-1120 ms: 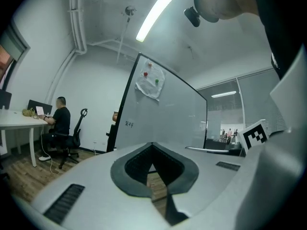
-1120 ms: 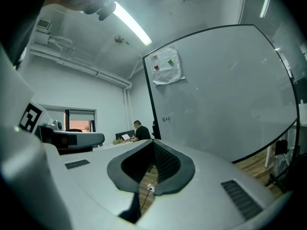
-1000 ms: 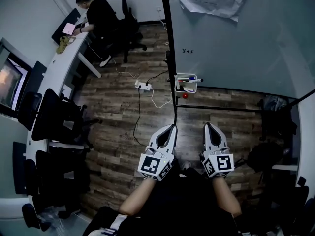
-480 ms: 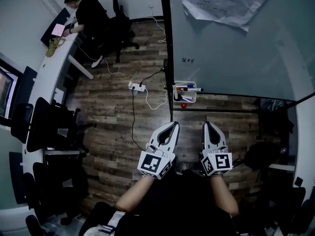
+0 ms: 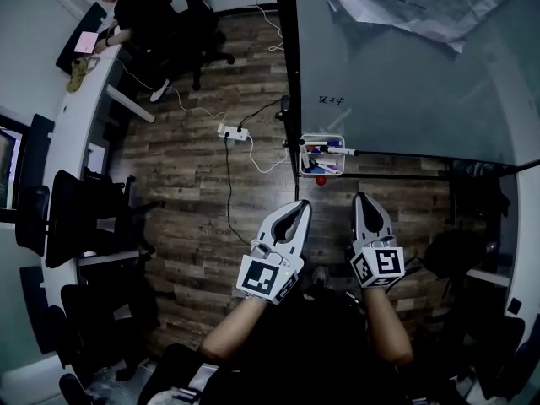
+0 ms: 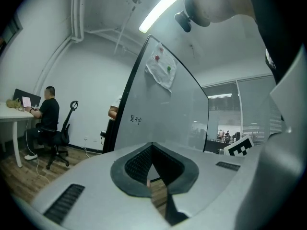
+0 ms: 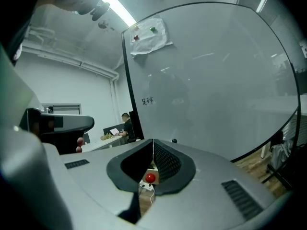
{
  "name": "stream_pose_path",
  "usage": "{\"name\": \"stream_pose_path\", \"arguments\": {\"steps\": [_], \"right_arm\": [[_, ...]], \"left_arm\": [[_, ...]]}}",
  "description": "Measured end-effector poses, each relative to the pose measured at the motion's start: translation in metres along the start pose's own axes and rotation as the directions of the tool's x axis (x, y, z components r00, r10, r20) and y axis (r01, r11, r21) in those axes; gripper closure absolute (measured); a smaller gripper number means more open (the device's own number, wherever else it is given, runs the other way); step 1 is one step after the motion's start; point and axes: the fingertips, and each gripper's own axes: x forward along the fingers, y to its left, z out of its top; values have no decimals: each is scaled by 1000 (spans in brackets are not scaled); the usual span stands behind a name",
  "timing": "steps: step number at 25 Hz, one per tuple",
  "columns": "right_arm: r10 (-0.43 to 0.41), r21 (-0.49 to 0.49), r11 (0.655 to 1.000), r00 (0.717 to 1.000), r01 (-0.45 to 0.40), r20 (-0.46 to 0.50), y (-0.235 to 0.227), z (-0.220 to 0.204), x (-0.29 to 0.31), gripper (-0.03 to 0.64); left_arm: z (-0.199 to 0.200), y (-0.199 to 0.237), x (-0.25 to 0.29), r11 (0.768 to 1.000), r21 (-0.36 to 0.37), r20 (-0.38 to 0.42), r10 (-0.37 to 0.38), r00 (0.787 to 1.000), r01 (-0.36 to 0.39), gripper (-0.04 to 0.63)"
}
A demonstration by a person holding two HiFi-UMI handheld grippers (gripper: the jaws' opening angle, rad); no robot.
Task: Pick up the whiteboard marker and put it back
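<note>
Poised side by side near the marker basket [image 5: 340,164] on the whiteboard [image 5: 405,83]: left gripper [image 5: 297,208] and right gripper [image 5: 363,200], fingers pressed together, empty. Whiteboard markers [image 5: 330,150] lying in the basket.

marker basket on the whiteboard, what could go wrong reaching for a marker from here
The right tool is shut; unless opened, it would likely shove the small white basket instead of gripping. The coloured whiteboard markers lie crowded there, so neighbours may get knocked out.
</note>
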Motion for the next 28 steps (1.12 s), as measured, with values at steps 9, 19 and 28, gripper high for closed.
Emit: {"name": "stream_pose_path", "arguments": {"steps": [9,19,28], "right_arm": [[-22,37,999,999,24,-46,-23,-24,38,583],[-40,87,995,997,46,-69,-39,-39,77,494],[-43,115,992,997,50,-65,-47,-41,100,485]], "left_arm": [[-19,11,22,999,-34,-39,-23,999,22,588],[-30,27,43,996,-80,-46,-37,998,33,588],[-36,43,46,996,-90,-61,-22,998,16,588]]}}
